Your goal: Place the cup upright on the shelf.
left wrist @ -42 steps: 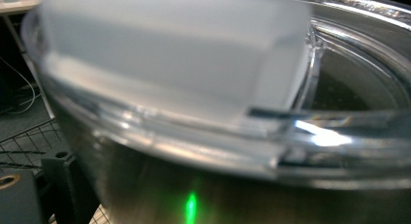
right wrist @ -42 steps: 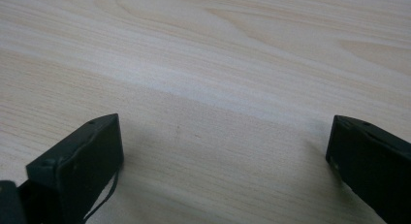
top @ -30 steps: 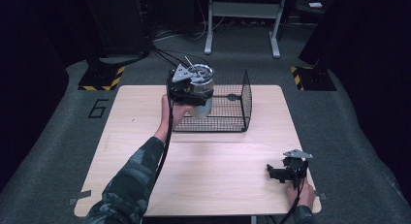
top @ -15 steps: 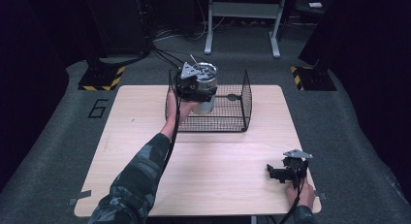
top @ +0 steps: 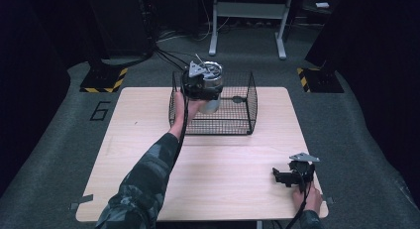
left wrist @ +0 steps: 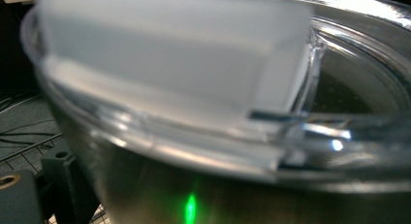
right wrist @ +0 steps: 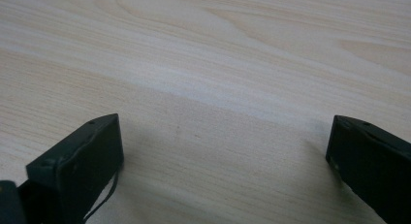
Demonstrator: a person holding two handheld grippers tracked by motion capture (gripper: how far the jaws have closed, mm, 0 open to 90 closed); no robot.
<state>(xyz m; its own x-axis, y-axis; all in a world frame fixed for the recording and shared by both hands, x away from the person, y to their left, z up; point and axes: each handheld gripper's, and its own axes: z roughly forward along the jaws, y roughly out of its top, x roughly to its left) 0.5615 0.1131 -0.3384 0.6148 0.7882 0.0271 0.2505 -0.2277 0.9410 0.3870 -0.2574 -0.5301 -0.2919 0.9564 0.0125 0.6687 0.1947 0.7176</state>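
High view — steel tumbler [top: 213, 90] upright in left hand-held gripper [top: 202, 87].

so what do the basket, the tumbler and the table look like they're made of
Basket: thin black wire mesh, probably coated metal. Tumbler: shiny, mirror-like body suggests stainless steel; its lid looks like clear and frosted plastic. Table: pale woodgrain surface, wood or laminate, matte.

The tumbler [left wrist: 242, 136] is blurred and cropped, hiding the left gripper's [top: 200, 85] jaws.

Camouflage sleeve [top: 148, 174]; black claws, grey three-cornered plates, black cables.
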